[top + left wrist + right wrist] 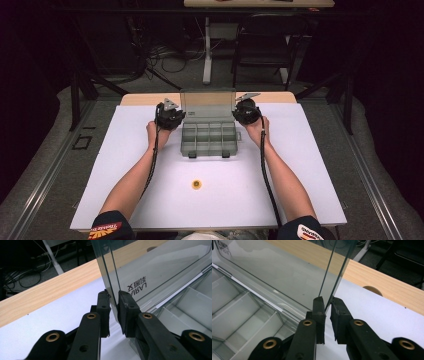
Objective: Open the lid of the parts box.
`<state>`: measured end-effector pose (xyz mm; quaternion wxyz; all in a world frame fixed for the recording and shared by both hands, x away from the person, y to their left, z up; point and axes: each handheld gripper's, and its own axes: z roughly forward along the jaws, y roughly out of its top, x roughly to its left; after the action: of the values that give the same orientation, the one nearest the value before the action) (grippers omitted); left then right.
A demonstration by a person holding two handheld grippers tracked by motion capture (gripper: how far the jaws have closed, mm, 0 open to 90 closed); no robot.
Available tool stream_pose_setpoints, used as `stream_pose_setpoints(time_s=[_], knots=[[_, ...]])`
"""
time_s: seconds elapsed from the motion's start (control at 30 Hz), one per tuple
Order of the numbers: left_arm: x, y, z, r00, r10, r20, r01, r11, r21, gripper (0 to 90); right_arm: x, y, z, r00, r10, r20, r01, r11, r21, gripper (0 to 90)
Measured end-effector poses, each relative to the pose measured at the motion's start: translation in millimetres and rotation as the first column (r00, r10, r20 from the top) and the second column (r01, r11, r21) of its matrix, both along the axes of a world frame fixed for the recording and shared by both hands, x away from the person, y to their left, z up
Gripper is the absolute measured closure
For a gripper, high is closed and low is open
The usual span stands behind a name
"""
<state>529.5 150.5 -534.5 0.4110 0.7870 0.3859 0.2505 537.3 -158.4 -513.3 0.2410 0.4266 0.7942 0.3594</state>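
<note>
Now, largest first:
Table: white sheet over a wooden top, filling the middle of the high view; a strip of bare wood shows along its far edge.
Organizer box: clear grey plastic with divided compartments, centre of the high view, slightly above the middle. Its long axis runs left to right across the frame; the two latches face the bottom of the frame.
Lid: swung up on the far side of the box and standing nearly upright, its inner face turned toward the bottom of the frame. Mirrored lettering shows through it in the left gripper view.
Left gripper: at the lid's left edge, just left of centre in the high view. Jaws nearly together, pinching the thin side wall of the lid between the pads.
Right gripper: at the lid's right edge, just right of centre in the high view. Jaws nearly together, nipping the lid's side wall, one pad on each face.
Yellow disc: small and round, alone on the white sheet below the box, well apart from both grippers.
</note>
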Motion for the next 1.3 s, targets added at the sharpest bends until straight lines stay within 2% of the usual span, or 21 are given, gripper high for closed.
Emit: stream_pose_setpoints(time_s=[0.53, 1.3], knots=[[1.5, -1.6, -7.0, 0.9999, 0.011, -0.013, -0.011, 0.9999, 0.000, 78.8, 2.1, 1.5, -7.0, 0.9997, -0.013, -0.019, 0.013, 1.000, 0.000, 81.1], [0.5, -4.3, -11.4, 0.9997, 0.012, -0.022, -0.012, 0.9993, 0.034, 76.9, 3.0, 4.3, -13.0, 0.9994, -0.025, -0.024, 0.025, 1.000, -0.019, 79.6]])
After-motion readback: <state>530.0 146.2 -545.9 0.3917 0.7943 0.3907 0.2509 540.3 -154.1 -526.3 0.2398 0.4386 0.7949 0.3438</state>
